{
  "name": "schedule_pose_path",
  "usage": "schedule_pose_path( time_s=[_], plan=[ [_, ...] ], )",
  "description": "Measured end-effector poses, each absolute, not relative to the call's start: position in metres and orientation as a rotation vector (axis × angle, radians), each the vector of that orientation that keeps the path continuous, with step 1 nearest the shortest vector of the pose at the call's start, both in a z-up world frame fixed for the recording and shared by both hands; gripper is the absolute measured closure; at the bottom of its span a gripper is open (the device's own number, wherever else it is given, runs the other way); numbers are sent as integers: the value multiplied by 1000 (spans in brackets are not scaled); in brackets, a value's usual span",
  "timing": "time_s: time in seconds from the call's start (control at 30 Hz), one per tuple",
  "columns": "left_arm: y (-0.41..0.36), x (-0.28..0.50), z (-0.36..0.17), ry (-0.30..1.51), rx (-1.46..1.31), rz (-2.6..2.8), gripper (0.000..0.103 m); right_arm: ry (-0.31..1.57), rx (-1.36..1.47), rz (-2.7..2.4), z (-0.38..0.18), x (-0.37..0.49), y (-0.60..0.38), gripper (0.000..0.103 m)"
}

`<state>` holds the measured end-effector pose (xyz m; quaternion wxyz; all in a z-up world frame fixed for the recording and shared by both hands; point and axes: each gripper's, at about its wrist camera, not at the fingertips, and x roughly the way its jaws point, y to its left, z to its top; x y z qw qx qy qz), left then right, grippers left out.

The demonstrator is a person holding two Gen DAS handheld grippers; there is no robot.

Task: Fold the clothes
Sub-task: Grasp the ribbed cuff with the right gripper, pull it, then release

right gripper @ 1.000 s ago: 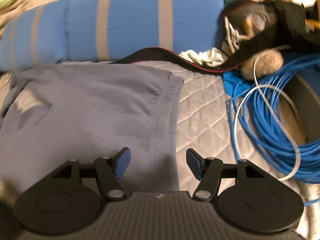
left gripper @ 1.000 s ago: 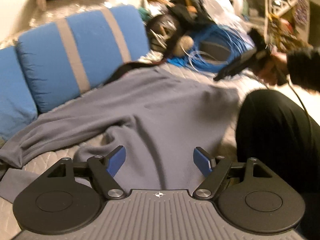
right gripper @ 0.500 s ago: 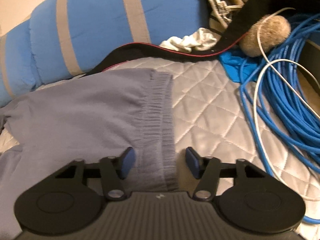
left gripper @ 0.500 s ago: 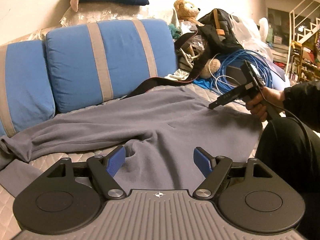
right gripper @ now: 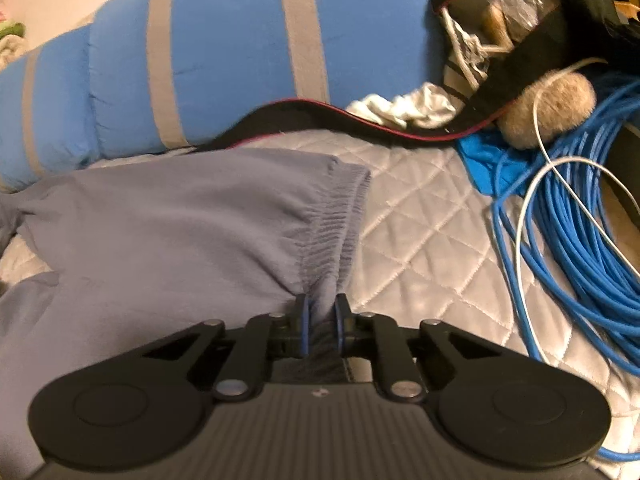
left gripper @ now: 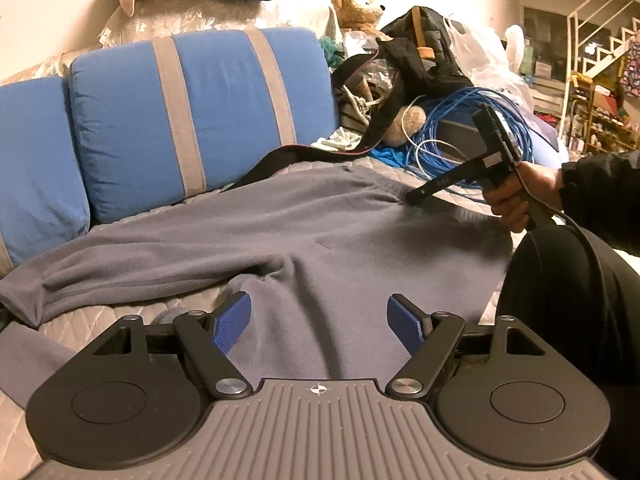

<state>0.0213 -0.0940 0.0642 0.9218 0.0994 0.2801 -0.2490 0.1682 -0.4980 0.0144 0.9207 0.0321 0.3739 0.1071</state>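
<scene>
On the quilted grey couch seat (right gripper: 432, 240), below the blue cushion (left gripper: 208, 112), our right gripper (right gripper: 320, 324) has just squeezed onto the soft grey pants' (left gripper: 304, 232) waistband, ready to fold, while our left gripper (left gripper: 320, 320) stays spread.

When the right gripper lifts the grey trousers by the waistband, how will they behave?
Probably floppy: the grey trousers lie in soft folds. The waistband bunches between the right gripper pads, which have just been closing, so the legs will likely hang and drag across the quilt.
</scene>
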Motion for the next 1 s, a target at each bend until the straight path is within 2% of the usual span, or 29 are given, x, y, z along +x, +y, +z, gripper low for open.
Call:
schedule_pose_path(
  time_s=[0.07,0.13,0.33,0.4,0.5,0.67,0.73,0.83,1.0],
  plan=[
    [-95,21,64,576,207,-511,29,789,87,197,12,172,-500,55],
    [-95,21,64,578,208,-510,29,795,97,192,9,173,-503,45],
    [-94,20,65,578,209,-508,29,799,85,183,1,176,-500,42],
    [-95,20,66,577,212,-510,29,799,54,174,0,176,-492,50],
    [-98,20,66,579,216,-514,29,797,37,176,-1,177,-485,54],
    [-100,20,64,583,223,-514,29,764,14,210,1,170,-483,84],
    [-100,20,64,585,224,-510,29,738,-36,216,3,163,-477,89],
    [-99,21,64,587,220,-503,29,708,-87,216,3,155,-471,89],
    [-98,20,65,585,222,-501,29,719,-16,180,3,161,-480,91]
  ],
)
